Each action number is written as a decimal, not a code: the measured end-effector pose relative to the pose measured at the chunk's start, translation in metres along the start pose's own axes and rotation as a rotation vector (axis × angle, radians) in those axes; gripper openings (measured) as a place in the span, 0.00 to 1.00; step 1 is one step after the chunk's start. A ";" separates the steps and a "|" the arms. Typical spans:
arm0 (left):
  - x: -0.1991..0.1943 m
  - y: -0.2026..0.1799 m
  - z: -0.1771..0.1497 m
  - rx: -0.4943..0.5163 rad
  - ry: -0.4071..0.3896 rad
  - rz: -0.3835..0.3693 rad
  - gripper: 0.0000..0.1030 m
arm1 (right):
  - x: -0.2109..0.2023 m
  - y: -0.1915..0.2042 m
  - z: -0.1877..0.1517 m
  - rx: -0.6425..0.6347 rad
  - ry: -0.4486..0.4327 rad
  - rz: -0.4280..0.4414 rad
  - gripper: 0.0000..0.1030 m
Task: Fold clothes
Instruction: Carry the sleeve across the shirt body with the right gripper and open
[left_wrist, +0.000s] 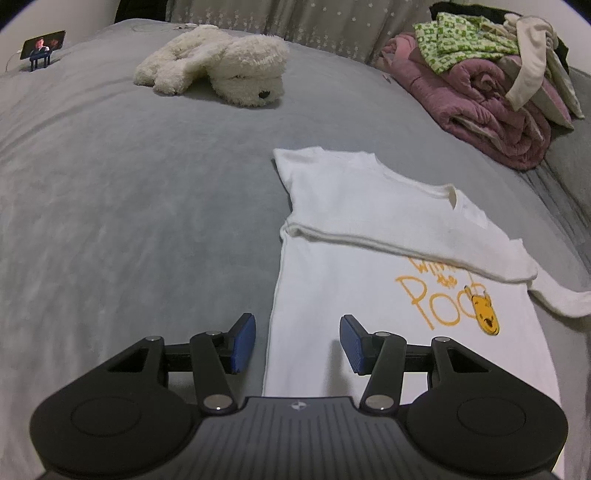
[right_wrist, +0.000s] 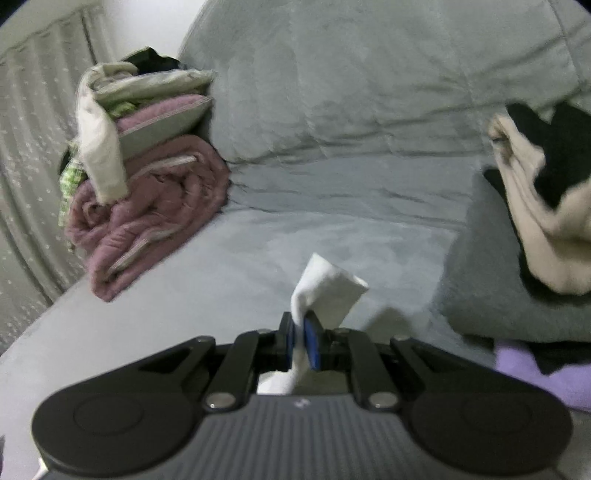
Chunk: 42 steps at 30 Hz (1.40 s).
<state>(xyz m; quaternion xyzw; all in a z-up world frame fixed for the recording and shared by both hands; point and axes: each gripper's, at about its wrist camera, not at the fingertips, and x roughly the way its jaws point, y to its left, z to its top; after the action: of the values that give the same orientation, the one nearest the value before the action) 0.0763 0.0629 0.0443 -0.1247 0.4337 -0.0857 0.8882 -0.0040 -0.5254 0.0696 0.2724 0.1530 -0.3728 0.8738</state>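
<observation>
T-shirt (left_wrist: 369, 221) lies spread before the apart, empty left tongs (left_wrist: 297, 341); only the right view shows right tongs (right_wrist: 302, 341) clamping its white cloth.

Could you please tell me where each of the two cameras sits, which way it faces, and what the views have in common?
Left wrist: on the left gripper, looking down and forward over its open blue pads at the white printed T-shirt on the grey bedspread, with a cream plush dog beyond.
Right wrist: on the right gripper, shut on a white strip of cloth, facing a grey pillow.
Shared: the folded pink quilt topped with loose clothes, and the bedspread.
</observation>
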 end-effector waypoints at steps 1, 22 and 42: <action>0.000 0.000 0.002 0.000 -0.006 0.001 0.48 | -0.005 0.007 0.001 -0.018 -0.017 0.014 0.08; -0.034 0.061 0.044 -0.189 -0.096 0.023 0.48 | -0.095 0.309 -0.160 -0.613 -0.013 0.502 0.08; -0.040 0.084 0.052 -0.264 -0.103 0.023 0.48 | -0.163 0.384 -0.325 -1.093 0.043 0.750 0.08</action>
<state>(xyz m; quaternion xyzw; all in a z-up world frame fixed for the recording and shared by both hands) 0.0969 0.1615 0.0805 -0.2395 0.3967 -0.0113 0.8861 0.1473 -0.0206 0.0239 -0.1679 0.2321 0.0934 0.9535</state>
